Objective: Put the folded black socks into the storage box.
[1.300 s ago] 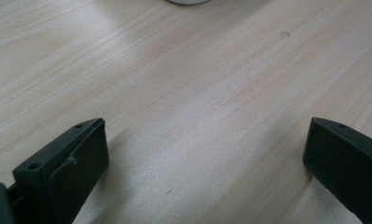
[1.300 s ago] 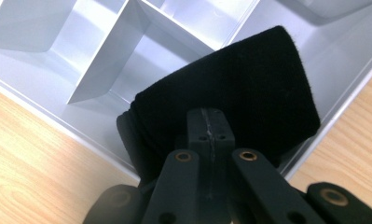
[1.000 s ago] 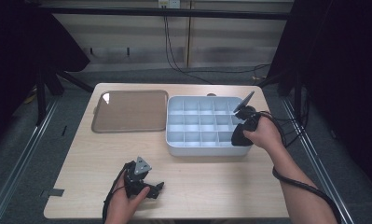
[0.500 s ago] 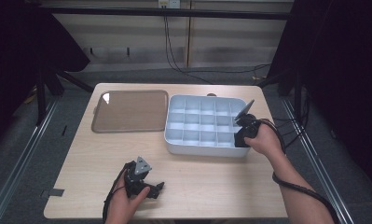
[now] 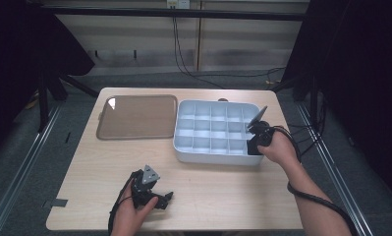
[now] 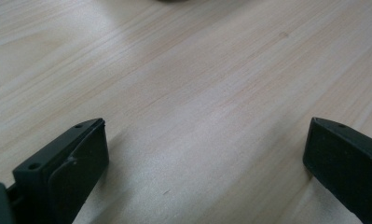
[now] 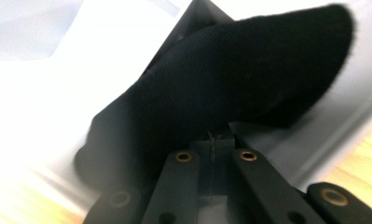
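Observation:
My right gripper [image 5: 256,137] hangs over the near right corner of a white box with many compartments [image 5: 213,156]. Its jaws are shut on a black knitted cloth, perhaps a sock [image 5: 254,147]. In the right gripper view the black cloth [image 7: 230,84] droops from the right gripper [image 7: 214,149] down against the box's pale walls [image 7: 44,32]. Near the table's front edge my left gripper [image 5: 165,197] rests on the wood. In the left gripper view the left gripper [image 6: 204,140] is wide open over bare tabletop.
A flat brown tray [image 5: 137,117] lies at the back left, beside the box. The light wooden table [image 5: 218,196] ends close behind the left hand. Cables trail from both grippers, and dark stands and floor rails flank the table.
The right hand has slid slightly toward the box's near right corner and lowered the black cloth there. The left gripper has stayed still.

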Demonstrator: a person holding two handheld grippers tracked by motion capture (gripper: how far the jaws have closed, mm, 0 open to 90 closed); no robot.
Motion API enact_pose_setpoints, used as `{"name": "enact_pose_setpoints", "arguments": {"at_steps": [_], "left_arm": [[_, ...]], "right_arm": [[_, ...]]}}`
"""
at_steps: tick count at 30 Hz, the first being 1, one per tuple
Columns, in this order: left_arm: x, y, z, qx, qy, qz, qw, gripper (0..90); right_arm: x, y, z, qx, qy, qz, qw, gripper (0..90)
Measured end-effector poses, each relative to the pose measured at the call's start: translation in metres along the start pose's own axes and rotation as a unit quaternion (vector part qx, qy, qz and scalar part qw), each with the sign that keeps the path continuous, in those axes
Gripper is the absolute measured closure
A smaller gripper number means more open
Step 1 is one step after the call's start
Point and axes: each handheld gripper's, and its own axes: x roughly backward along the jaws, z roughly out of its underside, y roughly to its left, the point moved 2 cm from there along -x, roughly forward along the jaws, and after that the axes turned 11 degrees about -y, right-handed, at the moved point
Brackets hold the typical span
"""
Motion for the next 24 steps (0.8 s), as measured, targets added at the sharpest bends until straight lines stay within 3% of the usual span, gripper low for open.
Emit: {"name": "enact_pose_setpoints", "arguments": {"at_steps": [6, 9, 12, 14, 16, 24], "left_arm": [[0.000, 0.000, 0.000, 0.000, 0.000, 0.000, 1.0000, 0.0], [0.000, 0.000, 0.000, 0.001, 0.000, 0.000, 1.0000, 0.0], [0.000, 0.000, 0.000, 0.001, 0.000, 0.000, 1.0000, 0.0], [0.000, 0.000, 0.000, 0.001, 0.000, 0.001, 1.0000, 0.0], [0.000, 0.000, 0.000, 0.001, 0.000, 0.000, 1.0000, 0.0], [0.000, -0.001, 0.000, 0.002, -0.001, 0.001, 1.0000, 0.0]], "right_arm": [[0.030, -0.003, -0.007, 0.006, -0.019, 0.003, 0.9998, 90.0], [0.047, -0.003, -0.014, 0.002, -0.044, -0.002, 0.9990, 90.0], [0.053, -0.002, -0.019, -0.001, -0.057, -0.004, 0.9983, 90.0], [0.052, 0.002, -0.025, -0.001, -0.062, -0.005, 0.9980, 90.0], [0.045, 0.002, -0.027, 0.001, -0.051, 0.003, 0.9987, 90.0], [0.018, -0.003, -0.015, -0.007, -0.027, 0.000, 0.9996, 90.0]]}}
